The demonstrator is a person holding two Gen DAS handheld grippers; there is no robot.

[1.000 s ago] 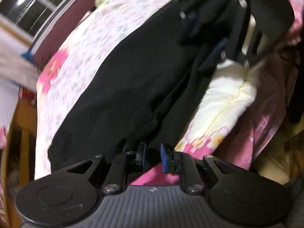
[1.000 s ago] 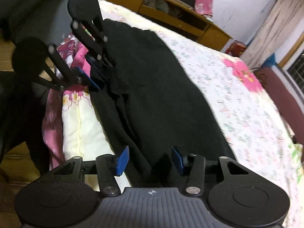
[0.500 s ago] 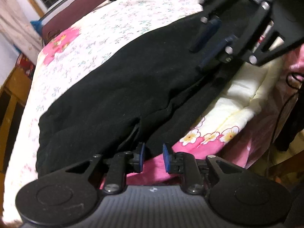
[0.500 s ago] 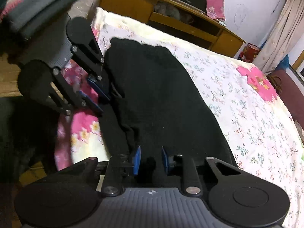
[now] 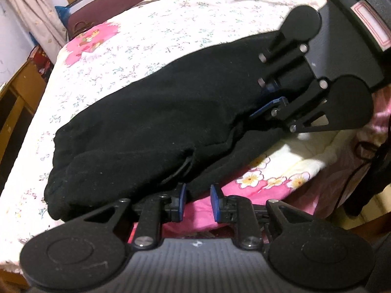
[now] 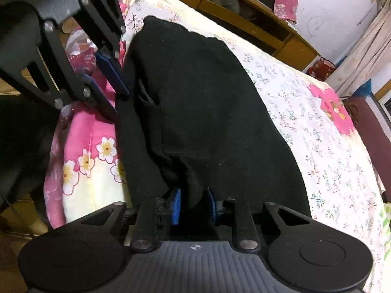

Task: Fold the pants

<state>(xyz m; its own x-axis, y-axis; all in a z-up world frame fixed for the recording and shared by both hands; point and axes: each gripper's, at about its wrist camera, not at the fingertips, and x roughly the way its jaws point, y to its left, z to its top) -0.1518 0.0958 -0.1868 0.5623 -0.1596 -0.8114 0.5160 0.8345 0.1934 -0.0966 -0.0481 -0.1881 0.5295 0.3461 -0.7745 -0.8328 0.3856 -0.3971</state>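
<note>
1. The black pants [image 5: 151, 122] lie folded lengthwise along the bed's [image 5: 171, 24] near edge.
2. The right tongs [image 6: 193, 204] pinch one end's cloth.
3. The left tongs [image 5: 198, 201], slightly parted, sit at the other end, gripping nothing visible.

Soft cloth against hard matt plastic

The black pants [image 5: 151, 112] look fleecy and matt; the floral bedsheet [image 5: 156, 34] is thin printed cloth; the right gripper [image 6: 193, 204] has matt black plastic, blue pads, shiny metal screws.
</note>
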